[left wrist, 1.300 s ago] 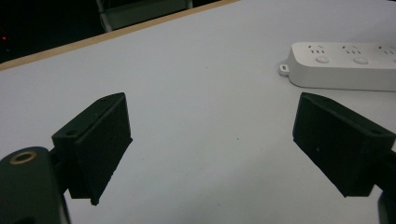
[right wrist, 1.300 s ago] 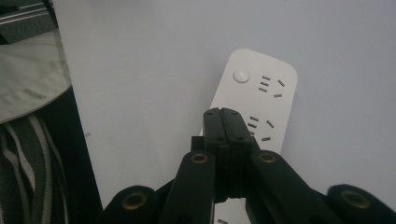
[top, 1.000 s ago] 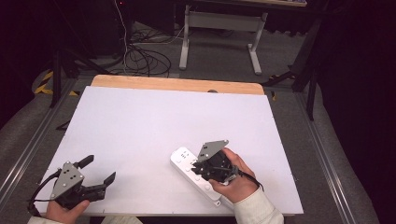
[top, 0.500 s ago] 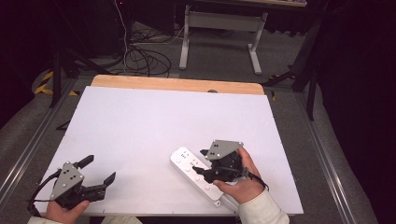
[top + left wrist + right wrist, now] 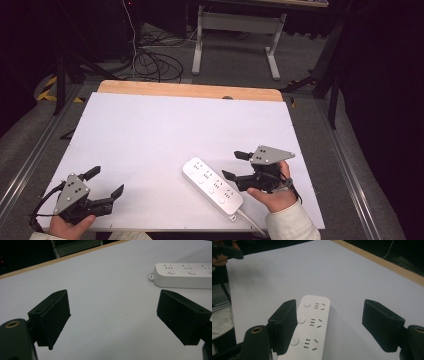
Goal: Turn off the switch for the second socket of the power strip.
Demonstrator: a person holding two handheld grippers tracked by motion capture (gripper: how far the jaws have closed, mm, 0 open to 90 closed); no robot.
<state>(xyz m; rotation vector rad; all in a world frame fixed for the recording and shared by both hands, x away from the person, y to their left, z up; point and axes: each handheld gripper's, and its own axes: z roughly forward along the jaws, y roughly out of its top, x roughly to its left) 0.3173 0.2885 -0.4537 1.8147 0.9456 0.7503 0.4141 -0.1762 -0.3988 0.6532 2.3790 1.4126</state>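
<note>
White oblong plastic power strip [image 5: 213, 185] lies flat on matte table [image 5: 150, 135].

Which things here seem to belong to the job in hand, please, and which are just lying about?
Likely in the job:
- power strip, lying flat on the white table
- right gripper, open beside the strip
- left gripper, open, apart at the near corner

Just about:
- cables on the floor beyond the table
- metal stand farther back
</note>
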